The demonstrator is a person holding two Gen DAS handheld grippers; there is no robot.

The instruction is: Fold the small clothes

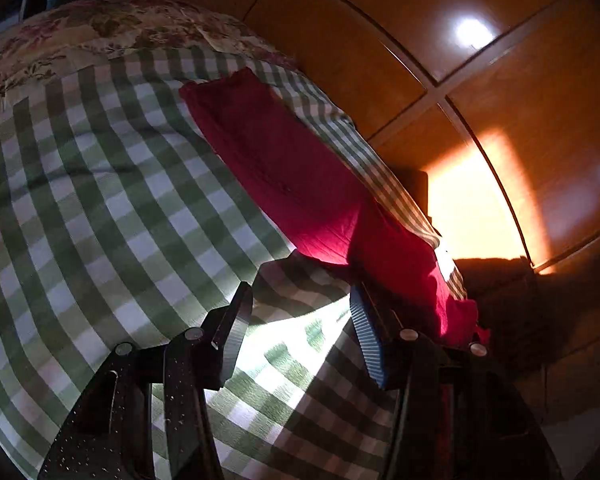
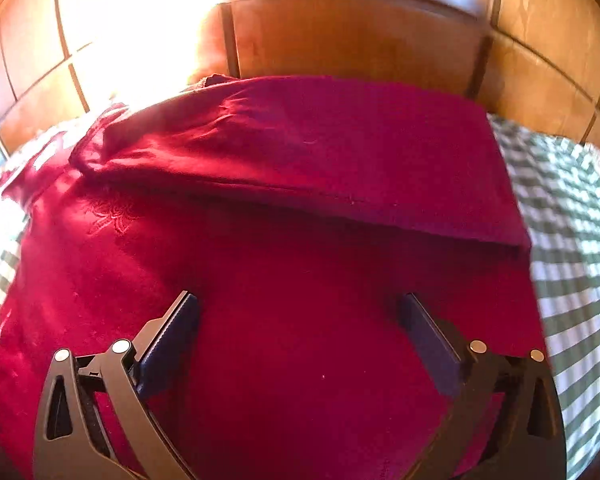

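Left gripper (image 1: 300,304): its two fingers stood wide apart and held nothing. It hung over the checked cover, just beside the near edge of the red cloth.

Red cloth (image 2: 300,280): it lay on the checked cover, close to the wooden wall. The far part was turned over onto the rest, and that made a long straight edge across the cloth.

Right gripper (image 2: 300,320): its two fingers also stood wide apart and held nothing. It hung right over the flat near part of the red cloth. I could not tell if it touched the cloth.

How far: one fold looked done. I think more folds were left, because the red cloth was still big and spread out.

Checked cover (image 1: 100,200): it was green and white, soft, with a few wrinkles. It lay under the red cloth and reached out past it.

Flowery cover (image 1: 80,32): it lay at the far end of the checked cover, away from the red cloth.

Wooden wall (image 2: 360,32): brown shiny panels stood just behind the red cloth. Bright sun fell on the panels and on the checked cover.
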